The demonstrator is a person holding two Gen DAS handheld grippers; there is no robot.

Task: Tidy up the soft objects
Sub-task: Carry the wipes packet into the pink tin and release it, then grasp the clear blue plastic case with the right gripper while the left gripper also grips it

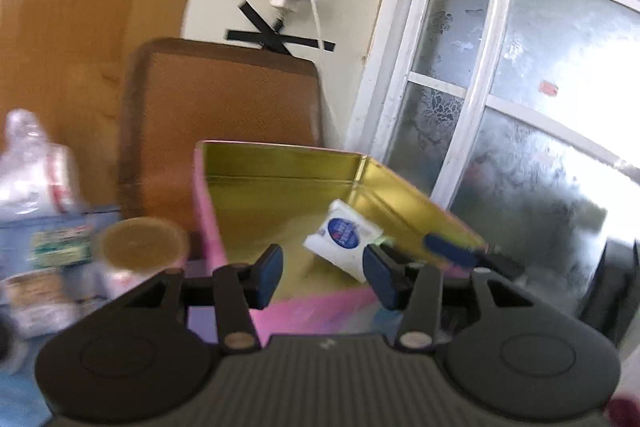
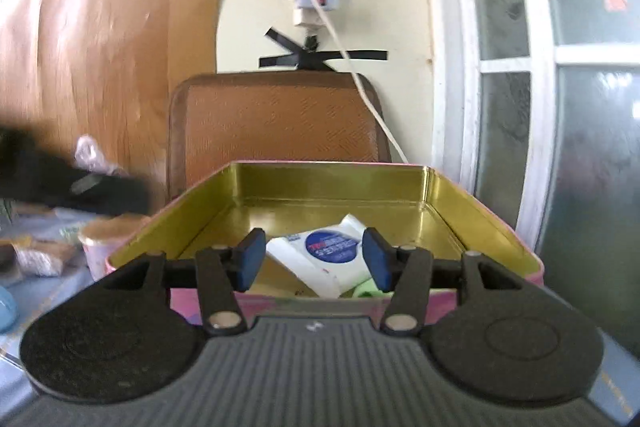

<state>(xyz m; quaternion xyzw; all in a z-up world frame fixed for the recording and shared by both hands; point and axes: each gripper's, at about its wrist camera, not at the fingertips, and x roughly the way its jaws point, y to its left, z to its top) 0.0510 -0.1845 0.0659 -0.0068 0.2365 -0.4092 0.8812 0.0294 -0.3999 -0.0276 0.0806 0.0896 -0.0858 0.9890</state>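
Observation:
A pink tin box with a gold inside stands open in front of both grippers. A white soft tissue pack with a blue round label lies inside it, near the front right. A green item shows beside the pack. My left gripper is open and empty above the box's near edge. My right gripper is open and empty, its fingers on either side of the pack, above it. The right gripper's blue finger shows in the left wrist view at the box's right wall.
A brown chair back stands behind the box, against a wall with taped cables. A window is on the right. Left of the box stand a round cup, a plastic bottle and packets on a blue cloth.

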